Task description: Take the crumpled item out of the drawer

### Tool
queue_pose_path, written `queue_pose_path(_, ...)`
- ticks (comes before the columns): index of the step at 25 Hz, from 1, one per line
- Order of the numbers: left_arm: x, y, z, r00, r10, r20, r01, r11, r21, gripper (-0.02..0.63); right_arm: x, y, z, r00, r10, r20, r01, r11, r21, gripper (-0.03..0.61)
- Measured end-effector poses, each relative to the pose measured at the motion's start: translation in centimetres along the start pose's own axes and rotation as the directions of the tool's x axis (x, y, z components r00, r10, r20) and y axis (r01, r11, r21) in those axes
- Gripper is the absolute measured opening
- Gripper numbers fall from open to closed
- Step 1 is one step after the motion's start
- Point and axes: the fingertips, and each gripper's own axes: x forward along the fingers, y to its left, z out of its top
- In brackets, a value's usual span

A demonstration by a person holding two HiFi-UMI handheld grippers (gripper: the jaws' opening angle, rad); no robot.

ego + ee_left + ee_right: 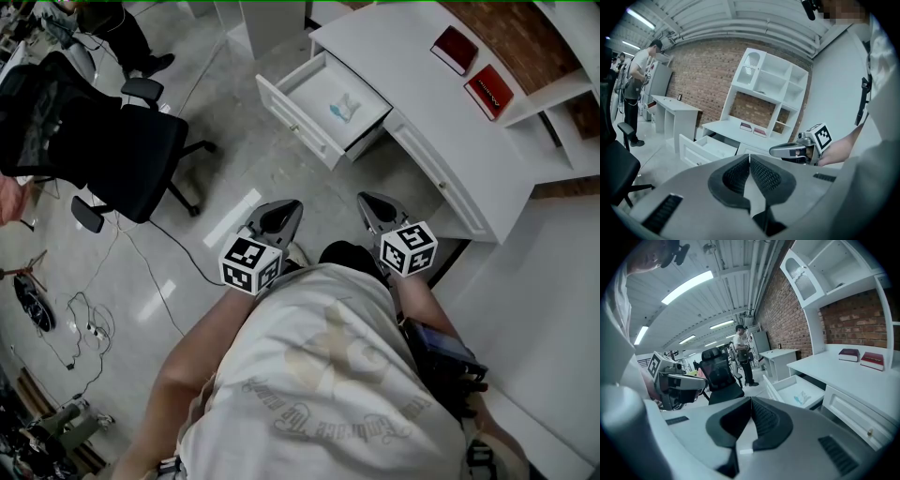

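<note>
The white desk (pixel 441 122) runs along my right, and its drawer (pixel 292 120) stands pulled out over bare floor, open top facing me. The black office chair (pixel 103 141) sits well apart on my left, leaving a wide lane. I hold my left gripper (pixel 281 214) and right gripper (pixel 373 206) low before me, all jaws pressed together, both empty. The crumpled item (pixel 344 110) lies inside the drawer, near the desk end.
</note>
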Motion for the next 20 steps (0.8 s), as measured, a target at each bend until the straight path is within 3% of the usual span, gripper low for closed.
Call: queue_pose_path(20, -2.4, 3.1, -0.1, 0.999, 0.049, 0.007, -0.048, 0.999, -0.018, 0.028, 3.0, 1.5, 1.0, 1.000, 0.009, -0.004, -0.009, 1.000, -0.010, 0.023)
